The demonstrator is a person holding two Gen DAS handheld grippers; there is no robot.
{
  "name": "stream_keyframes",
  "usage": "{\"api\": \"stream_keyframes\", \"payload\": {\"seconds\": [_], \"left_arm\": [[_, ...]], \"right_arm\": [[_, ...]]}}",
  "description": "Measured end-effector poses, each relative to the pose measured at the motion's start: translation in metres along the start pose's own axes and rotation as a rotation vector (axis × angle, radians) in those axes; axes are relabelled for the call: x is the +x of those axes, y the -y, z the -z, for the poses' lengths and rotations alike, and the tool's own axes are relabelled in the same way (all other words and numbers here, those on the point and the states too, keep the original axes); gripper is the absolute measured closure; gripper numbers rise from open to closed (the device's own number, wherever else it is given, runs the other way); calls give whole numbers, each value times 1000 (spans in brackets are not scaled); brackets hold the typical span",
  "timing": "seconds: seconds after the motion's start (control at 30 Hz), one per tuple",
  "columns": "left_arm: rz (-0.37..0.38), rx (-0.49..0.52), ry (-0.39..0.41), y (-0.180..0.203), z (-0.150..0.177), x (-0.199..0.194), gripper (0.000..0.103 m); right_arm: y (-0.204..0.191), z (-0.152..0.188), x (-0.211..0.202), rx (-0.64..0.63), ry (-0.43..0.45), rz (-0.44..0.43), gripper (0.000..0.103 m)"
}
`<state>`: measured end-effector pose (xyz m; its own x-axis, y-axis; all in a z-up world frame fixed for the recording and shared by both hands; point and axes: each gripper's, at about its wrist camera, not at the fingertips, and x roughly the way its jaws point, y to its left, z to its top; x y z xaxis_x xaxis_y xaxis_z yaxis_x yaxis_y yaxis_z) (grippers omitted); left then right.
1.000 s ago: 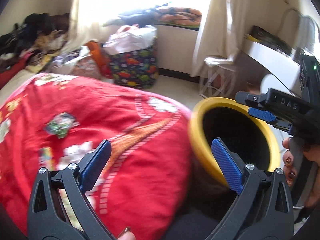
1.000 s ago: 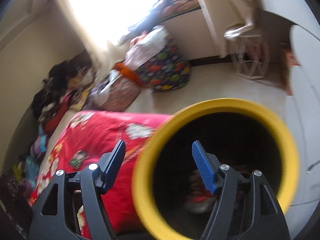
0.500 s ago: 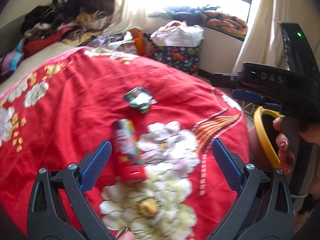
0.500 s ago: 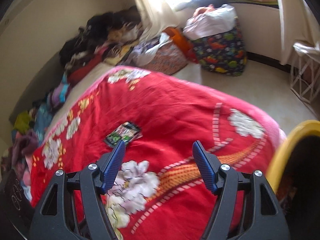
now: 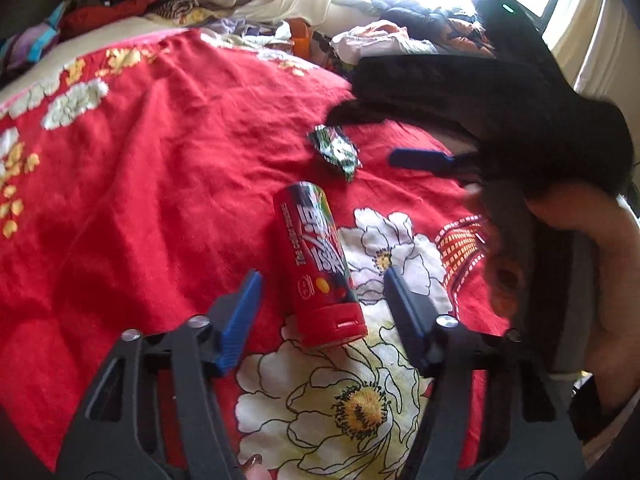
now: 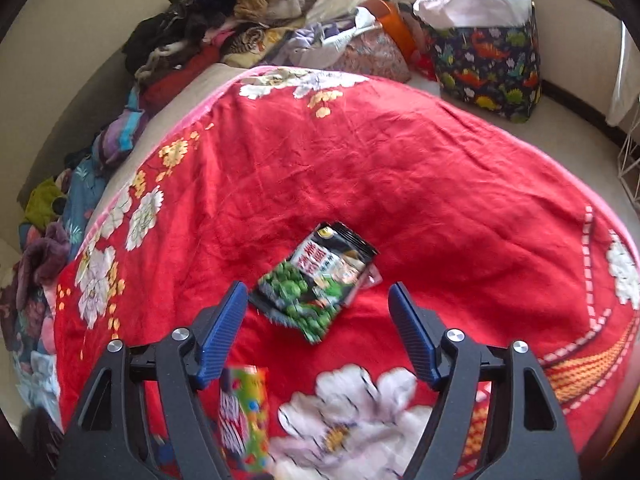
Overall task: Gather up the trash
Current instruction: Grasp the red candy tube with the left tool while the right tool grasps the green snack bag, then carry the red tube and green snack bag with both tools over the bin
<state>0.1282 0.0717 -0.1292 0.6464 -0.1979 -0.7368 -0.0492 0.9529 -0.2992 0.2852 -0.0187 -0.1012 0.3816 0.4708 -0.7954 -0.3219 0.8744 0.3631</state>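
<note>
Left gripper (image 5: 320, 284) closing around red candy tube (image 5: 318, 264) on the blanket (image 5: 160, 152) — pads not touching; right gripper (image 6: 316, 312) opening, empty — over snack packet (image 6: 316, 280) beyond the tube.

**Two pieces of trash on the red blanket**

A red candy tube (image 5: 318, 264) lies on its side on the red floral blanket (image 5: 160, 168). Its red flip-cap end points toward the camera and its printed label of white lettering and coloured dots faces up. It rests partly across a white flower in the blanket's pattern.

Just beyond it, apart from the tube, a snack packet (image 6: 316, 280) lies flat. It is dark, with green pieces pictured on its front. It looks empty and slightly crumpled, though blur makes that uncertain.
</note>
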Motion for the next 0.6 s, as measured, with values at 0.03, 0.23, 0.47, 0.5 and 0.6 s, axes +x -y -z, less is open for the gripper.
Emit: {"api": "stream_keyframes", "payload": {"seconds": [0.03, 0.23, 0.47, 0.5, 0.6], "left_arm": [[5, -2, -8, 1, 2, 2, 60], [11, 0, -29, 4, 9, 9, 72], [12, 14, -25, 8, 13, 6, 74], [12, 16, -24, 8, 12, 5, 74], [16, 18, -17, 8, 10, 1, 75]], "right_arm": [[0, -3, 7, 13, -11, -6, 30], [1, -6, 35, -8, -68, 37, 48], [29, 15, 5, -5, 14, -7, 91], [33, 17, -1, -1, 27, -11, 92], [49, 26, -28, 12, 77, -17, 94]]}}
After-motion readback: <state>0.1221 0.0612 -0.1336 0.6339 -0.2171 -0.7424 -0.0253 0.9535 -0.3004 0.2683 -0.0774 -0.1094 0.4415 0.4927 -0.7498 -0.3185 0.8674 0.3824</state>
